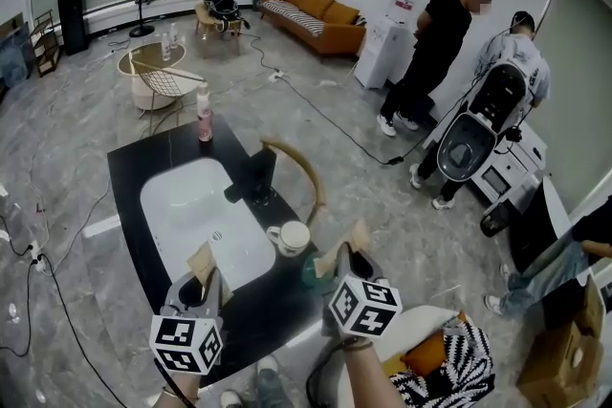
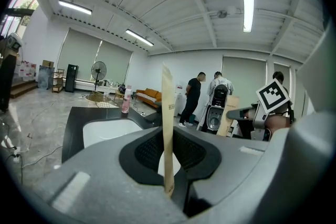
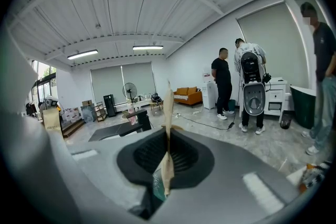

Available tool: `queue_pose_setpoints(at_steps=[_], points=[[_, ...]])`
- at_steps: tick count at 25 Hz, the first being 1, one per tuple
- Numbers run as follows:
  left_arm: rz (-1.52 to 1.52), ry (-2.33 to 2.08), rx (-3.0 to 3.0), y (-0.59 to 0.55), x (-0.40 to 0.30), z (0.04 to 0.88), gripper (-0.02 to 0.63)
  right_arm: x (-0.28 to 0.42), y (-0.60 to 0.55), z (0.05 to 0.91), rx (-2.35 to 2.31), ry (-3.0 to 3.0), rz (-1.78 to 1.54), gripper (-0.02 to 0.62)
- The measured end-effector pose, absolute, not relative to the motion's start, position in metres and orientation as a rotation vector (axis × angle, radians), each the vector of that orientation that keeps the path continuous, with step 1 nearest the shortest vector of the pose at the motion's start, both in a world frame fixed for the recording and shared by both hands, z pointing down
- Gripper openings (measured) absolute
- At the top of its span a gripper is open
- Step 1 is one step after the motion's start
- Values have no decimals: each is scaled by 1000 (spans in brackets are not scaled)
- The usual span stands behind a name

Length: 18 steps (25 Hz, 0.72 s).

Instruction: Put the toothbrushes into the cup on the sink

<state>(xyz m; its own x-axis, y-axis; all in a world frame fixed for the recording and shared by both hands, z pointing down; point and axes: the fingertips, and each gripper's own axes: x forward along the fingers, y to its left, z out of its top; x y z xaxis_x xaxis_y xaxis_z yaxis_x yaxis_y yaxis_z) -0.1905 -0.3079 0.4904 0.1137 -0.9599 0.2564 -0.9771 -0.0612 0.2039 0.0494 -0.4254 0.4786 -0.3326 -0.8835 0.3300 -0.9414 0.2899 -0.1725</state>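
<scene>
The white cup [image 1: 291,237] stood on the black desk [image 1: 143,158], with nothing visible inside it, and everything else is placed from it. The white sink [image 1: 182,205] lay just to the cup's left, the black faucet [image 1: 256,177] just beyond it, and a pink bottle [image 1: 205,118] well beyond it at the desk's far edge. Nearer than the cup and to its left, the left hand-held gripper [image 1: 204,277] [image 2: 168,165] hung over the sink's near rim, its jaws closed on the left toothbrush [image 1: 201,261] [image 2: 167,113] — a flat tan paper sleeve standing upright, edge-on between the pads. Nearer than the cup and just to its right, the right hand-held gripper [image 1: 346,263] [image 3: 167,165] was likewise clamped on the right toothbrush [image 1: 358,236] [image 3: 168,113], another tan sleeve pointing upward, with a teal patch at its lower end by the jaws. Neither toothbrush touched the cup — both were above the desk. A curved wooden chair back [image 1: 304,175] rose beyond the cup, past the desk's right edge. Far beyond the cup to the right, two people [image 1: 430,53] stood on the grey floor.
</scene>
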Motion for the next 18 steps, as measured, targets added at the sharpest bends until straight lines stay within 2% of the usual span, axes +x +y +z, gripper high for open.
queue_pose_setpoints(at_steps=[18], points=[[92,-1901,2049,-317,-195,506,48,47,-433,514,1683,-2345,552,9]])
